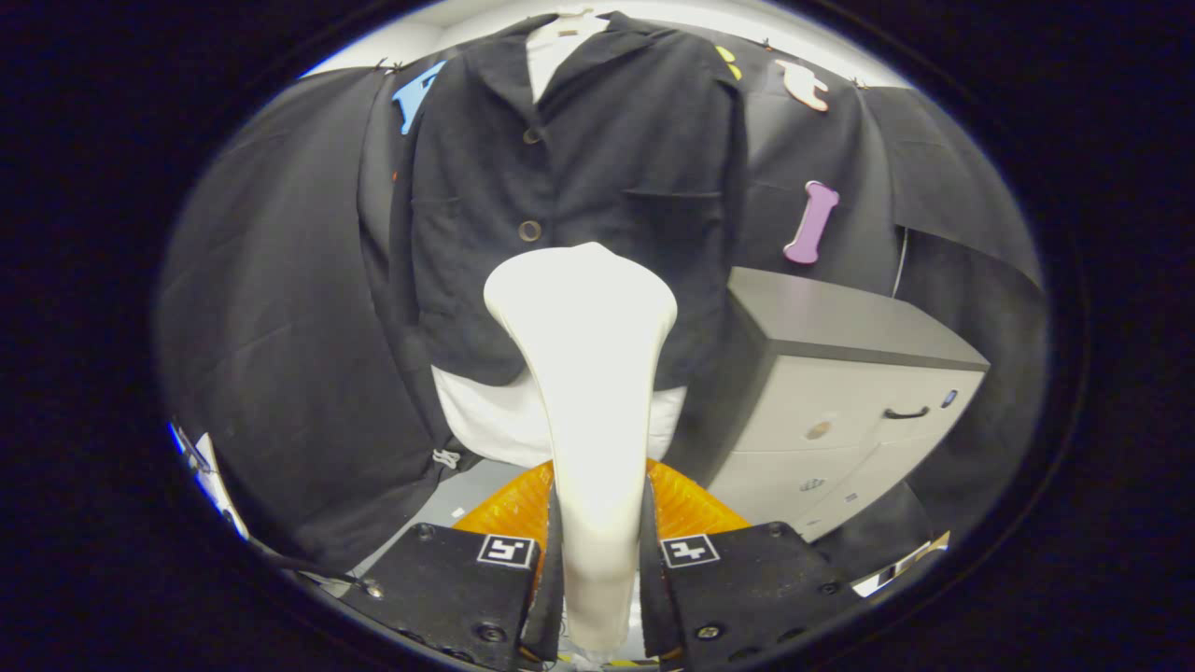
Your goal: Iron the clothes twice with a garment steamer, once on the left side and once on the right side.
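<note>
Cream-white plastic fills the space between my fingers: the gripper (597, 560) is clamped on the handle of the garment steamer (583, 373), both fingers pressing its sides, with the broad head raised just ahead of the dark jacket (579, 168) hanging on the booth wall over a white layer, a grey-topped drawer cabinet (840, 383) standing beside it. I judge the step in hand to be lining up for a pass, the head sitting near the button line at the jacket's lower half. Next I need to pick one side of the front and run the head along that panel.
</note>
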